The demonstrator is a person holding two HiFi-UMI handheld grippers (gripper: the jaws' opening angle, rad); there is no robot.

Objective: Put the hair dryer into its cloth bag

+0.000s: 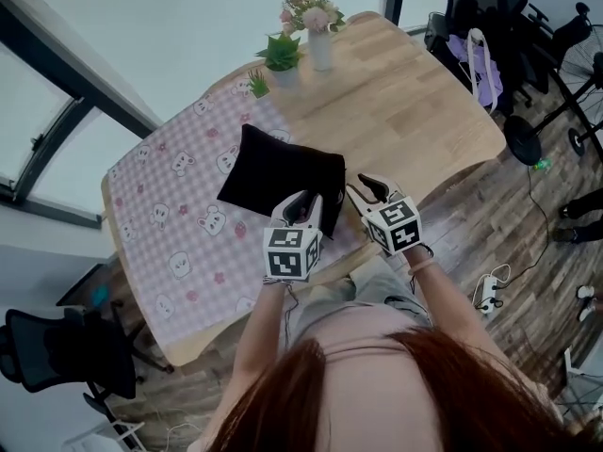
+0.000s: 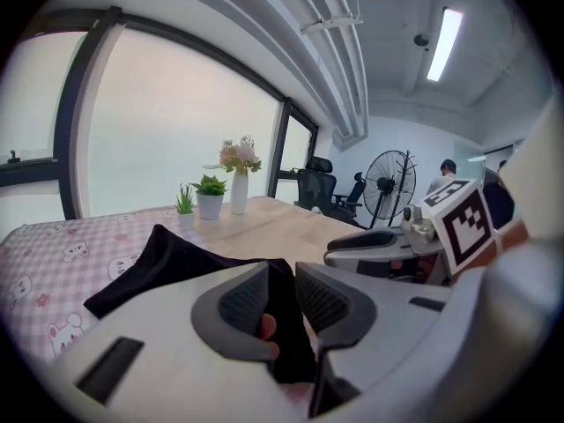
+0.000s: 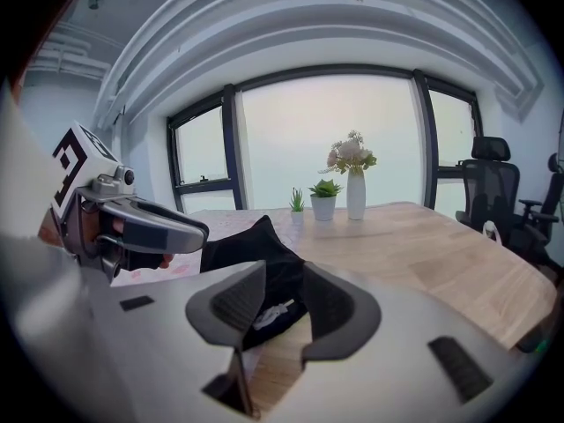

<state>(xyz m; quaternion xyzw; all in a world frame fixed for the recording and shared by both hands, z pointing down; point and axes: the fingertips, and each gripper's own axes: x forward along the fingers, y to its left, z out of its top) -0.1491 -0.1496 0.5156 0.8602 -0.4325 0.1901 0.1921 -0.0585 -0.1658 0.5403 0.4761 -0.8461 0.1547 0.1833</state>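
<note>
Worktop carries cloth bag; left hand-held gripper and right hand-held gripper pinch its edge; shallow bite risks slippage.

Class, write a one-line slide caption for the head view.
Left tool and right tool pinch the bag on the table.

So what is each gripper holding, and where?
Both grip the black cloth bag by its near edge, left gripper and right gripper side by side.
</note>
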